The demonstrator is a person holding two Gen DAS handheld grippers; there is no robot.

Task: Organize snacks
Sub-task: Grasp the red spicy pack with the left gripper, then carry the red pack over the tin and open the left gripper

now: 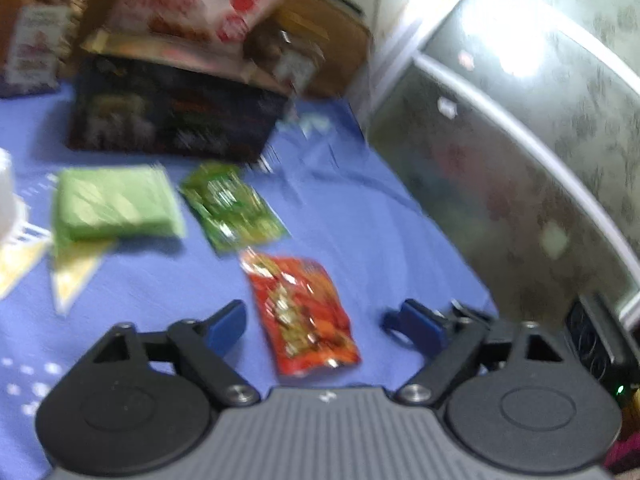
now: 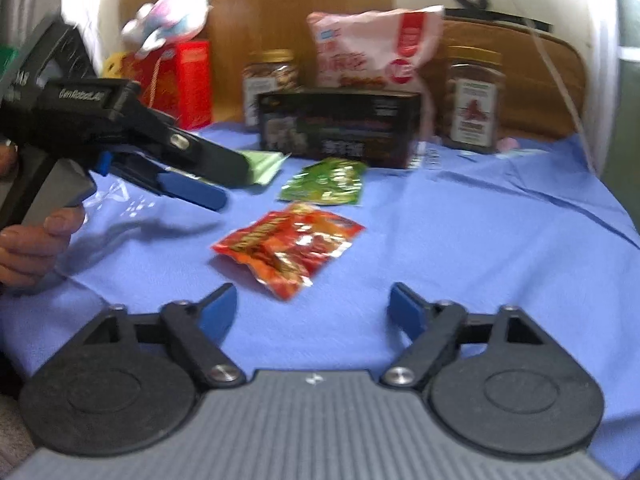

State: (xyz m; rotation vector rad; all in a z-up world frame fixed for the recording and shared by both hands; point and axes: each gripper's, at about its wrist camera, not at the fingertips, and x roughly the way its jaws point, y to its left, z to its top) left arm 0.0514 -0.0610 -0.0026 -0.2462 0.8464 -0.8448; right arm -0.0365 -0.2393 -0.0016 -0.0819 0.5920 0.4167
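Nearest the lens we find the right gripper [image 2: 312, 308], jaws spread over bare blue cloth [image 2: 460, 240], nothing between them. Just ahead lies the red snack packet [image 2: 288, 248], flat on the cloth. In the left wrist view the left gripper [image 1: 316, 324] is likewise spread, the red packet's near end lying between its fingers, untouched as far as the blur lets us judge. Beyond sit a green snack packet [image 2: 326, 182] and a pale green pack [image 1: 116, 204], then a black box [image 2: 340, 128], a white-and-red bag [image 2: 372, 52] behind it and two jars [image 2: 474, 100] either side.
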